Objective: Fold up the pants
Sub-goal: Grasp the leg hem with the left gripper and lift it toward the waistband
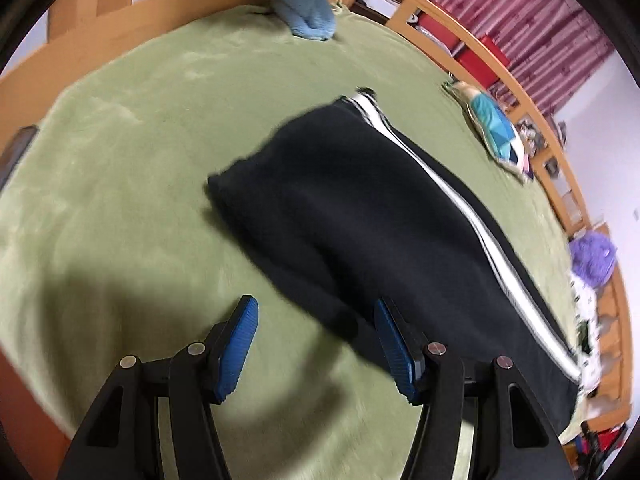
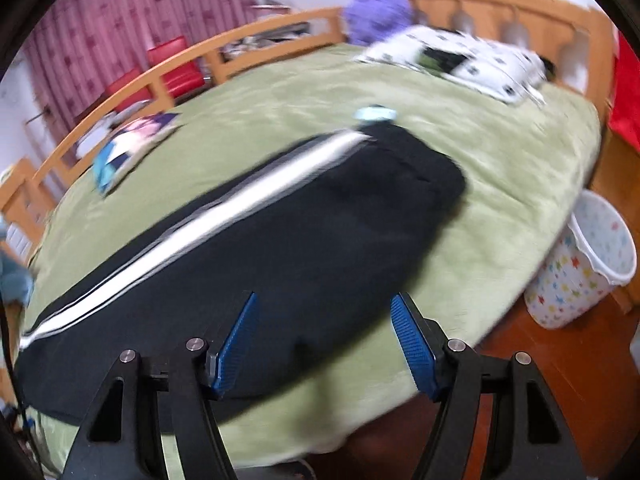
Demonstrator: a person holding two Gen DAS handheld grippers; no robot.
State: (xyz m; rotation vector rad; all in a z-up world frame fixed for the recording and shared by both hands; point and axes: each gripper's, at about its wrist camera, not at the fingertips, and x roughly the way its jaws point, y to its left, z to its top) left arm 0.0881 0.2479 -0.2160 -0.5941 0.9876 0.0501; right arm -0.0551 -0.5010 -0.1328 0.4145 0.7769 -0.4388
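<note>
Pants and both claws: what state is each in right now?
Pants: lying on the green blanket, folded lengthwise with the white stripe along one edge.
Left claw: open, holding nothing.
Right claw: open, holding nothing.
Star-patterned bin: upright beside the bed.

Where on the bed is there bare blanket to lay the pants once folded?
Widest bare blanket lies left of the pants, out to the wooden frame and blue towel. A narrower strip runs between pants and pillow. The rail side is crowded: cushion, purple plush.
</note>
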